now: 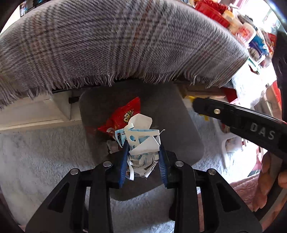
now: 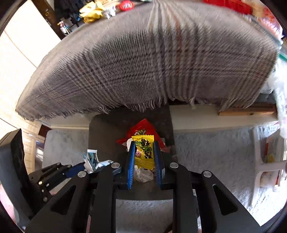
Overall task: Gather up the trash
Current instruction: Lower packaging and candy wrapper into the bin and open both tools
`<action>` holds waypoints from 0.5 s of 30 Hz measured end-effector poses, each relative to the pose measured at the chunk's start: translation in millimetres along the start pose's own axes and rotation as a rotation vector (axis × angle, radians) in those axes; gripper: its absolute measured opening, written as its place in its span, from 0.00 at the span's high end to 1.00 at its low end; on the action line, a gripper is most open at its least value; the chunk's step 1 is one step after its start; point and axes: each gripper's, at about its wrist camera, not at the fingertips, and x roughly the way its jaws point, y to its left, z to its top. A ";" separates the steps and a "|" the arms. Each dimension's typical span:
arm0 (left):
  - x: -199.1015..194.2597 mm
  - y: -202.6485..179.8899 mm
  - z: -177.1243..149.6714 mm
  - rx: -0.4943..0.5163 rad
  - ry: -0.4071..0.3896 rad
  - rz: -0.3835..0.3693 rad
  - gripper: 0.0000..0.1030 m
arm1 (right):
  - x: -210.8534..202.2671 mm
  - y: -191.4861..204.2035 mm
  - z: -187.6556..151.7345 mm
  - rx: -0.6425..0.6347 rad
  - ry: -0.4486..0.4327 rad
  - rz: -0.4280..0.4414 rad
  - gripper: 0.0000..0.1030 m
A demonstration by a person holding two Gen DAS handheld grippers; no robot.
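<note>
Left gripper (image 1: 143,156) is clamped on a crumpled white-and-blue paper wrapper (image 1: 141,139), blue pads pressed on both sides, print too small to read. It hangs over a dark grey bin (image 1: 179,125) that sits on a pale fluffy rug (image 1: 44,152). In the bin lies a red snack bag (image 1: 122,116) with yellow lettering, not legible.

Right gripper (image 2: 144,157) is closed on a yellow candy wrapper (image 2: 144,152) with a green cartoon figure and black and red Chinese characters, held upright above the same bin (image 2: 104,136), over the red bag (image 2: 141,129) and some white paper scraps (image 2: 143,174).

In the left wrist view the right gripper's black body (image 1: 251,125) comes in from the right, white letters "DAS" on it, a hand (image 1: 269,177) wrapped around its handle. In the right wrist view the left gripper (image 2: 79,168) shows at lower left with its wrapper (image 2: 91,159).

A grey plaid fringed cloth (image 1: 125,41) hangs off the counter edge above the bin. Blurred packets (image 2: 93,10) lie on top, nothing readable.
</note>
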 end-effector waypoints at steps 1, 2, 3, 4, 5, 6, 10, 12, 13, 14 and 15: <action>2.0 0.4 0.4 0.001 0.003 0.003 0.71 | 5.8 -0.7 0.6 0.010 0.011 0.005 0.80; 4.2 0.8 0.8 0.001 0.006 0.004 0.70 | 9.9 -1.0 0.3 0.019 0.019 0.007 0.79; 6.2 1.6 1.7 0.001 0.010 0.004 0.70 | 12.4 -1.4 0.1 0.026 0.023 0.008 0.79; 8.0 2.8 2.7 0.003 0.014 0.003 0.69 | 15.1 -2.0 0.2 0.030 0.028 0.009 0.77; 9.4 3.5 2.9 0.004 0.017 0.005 0.67 | 16.7 -1.9 0.1 0.031 0.031 0.007 0.77; 11.3 3.9 3.0 0.004 0.018 0.010 0.66 | 17.4 -1.9 0.1 0.030 0.030 0.006 0.77; 14.8 6.5 1.1 0.001 0.024 0.020 0.59 | 18.1 -2.5 1.3 0.035 0.030 0.014 0.77; 13.7 7.6 0.7 0.000 0.021 0.022 0.59 | 17.7 -3.3 2.4 0.045 0.030 0.023 0.68; 12.6 8.3 0.6 0.001 0.020 0.023 0.57 | 16.8 -4.2 3.3 0.052 0.030 0.032 0.63; 10.5 9.4 -0.3 0.002 0.017 0.026 0.56 | 16.1 -4.2 3.7 0.056 0.027 0.040 0.55; 8.9 9.3 -0.7 0.005 0.014 0.028 0.56 | 15.1 -3.6 4.0 0.059 0.023 0.046 0.55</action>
